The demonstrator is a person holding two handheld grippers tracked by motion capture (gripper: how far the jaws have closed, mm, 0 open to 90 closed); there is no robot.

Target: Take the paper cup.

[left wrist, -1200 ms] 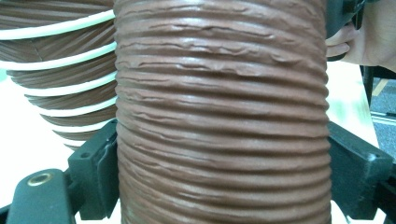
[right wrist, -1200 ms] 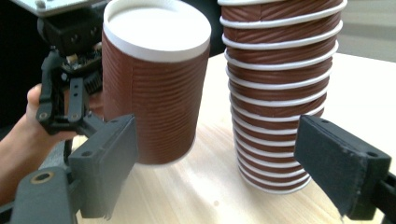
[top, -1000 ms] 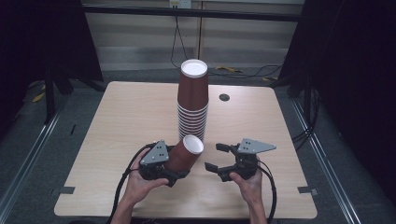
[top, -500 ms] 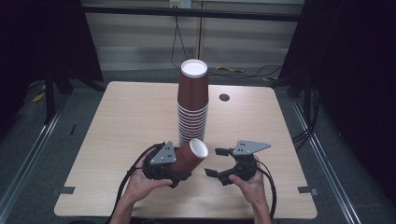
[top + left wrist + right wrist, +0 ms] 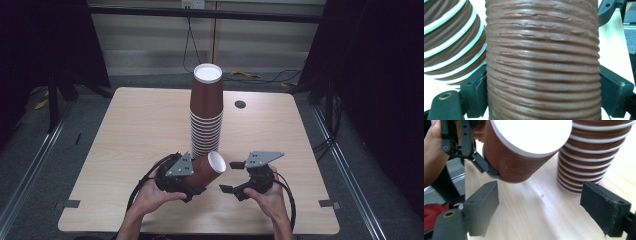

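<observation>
1. The left gripper (image 5: 192, 177), at the table's (image 5: 125, 150) near edge, is clamped on a single brown cup (image 5: 207, 169); in the left gripper view its jaws press the ribbed wall (image 5: 541, 62) from both sides.
2. The cup is held off the table and tilted on its side, long axis running from the left gripper toward the right one, white open mouth (image 5: 531, 133) leading (the base end sits back between the jaws).
3. The right gripper (image 5: 231, 176) lies just beside that mouth, jaws spread wide and holding nothing; in its own view the cup hangs up and to the left of the gap, apart from both pads (image 5: 484, 203).
4. So the cup's rim end faces the right gripper, which is the nearer free tool. My guess is a handover or a two-handed reset: the right jaws would need to rise and shift along the cup's axis to straddle the wall near the rim.
5. Farther back, mid-table, stands the stack (image 5: 206, 112) of nested cups, upright, mouths down; the held cup's rim is close to its foot, so a careless swing could topple it.
</observation>
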